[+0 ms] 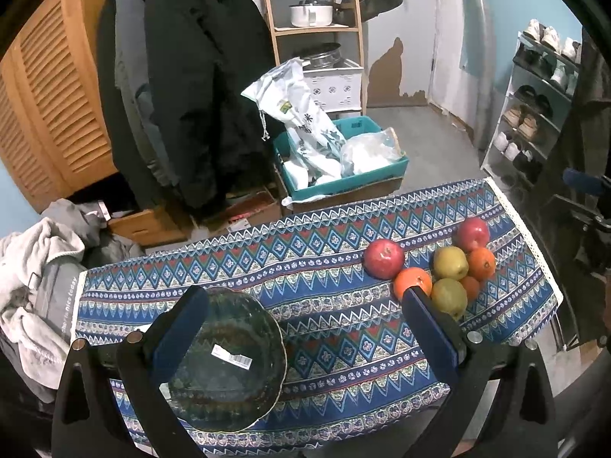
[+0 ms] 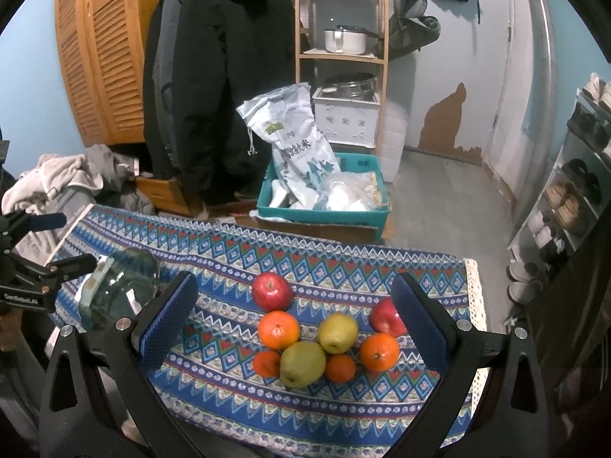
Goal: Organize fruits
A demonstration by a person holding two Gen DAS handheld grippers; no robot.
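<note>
A cluster of fruit lies on the patterned tablecloth (image 2: 343,267): two red apples (image 2: 272,291), two green pears (image 2: 302,362) and several oranges (image 2: 278,329). My right gripper (image 2: 294,318) is open and hovers just above the cluster, its fingers on either side. A dark glass bowl (image 1: 229,358) stands at the table's left end and shows in the right wrist view (image 2: 118,290) too. My left gripper (image 1: 301,324) is open, its left finger (image 1: 179,328) over the bowl's near rim. The fruit (image 1: 383,258) lies to its right.
Beyond the table's far edge stand a teal crate (image 2: 324,206) with a rice bag, a dark coat (image 2: 217,76) and a wooden shelf (image 2: 343,49). A shoe rack (image 2: 573,198) is at the right. Clothes (image 1: 34,267) are piled at the left.
</note>
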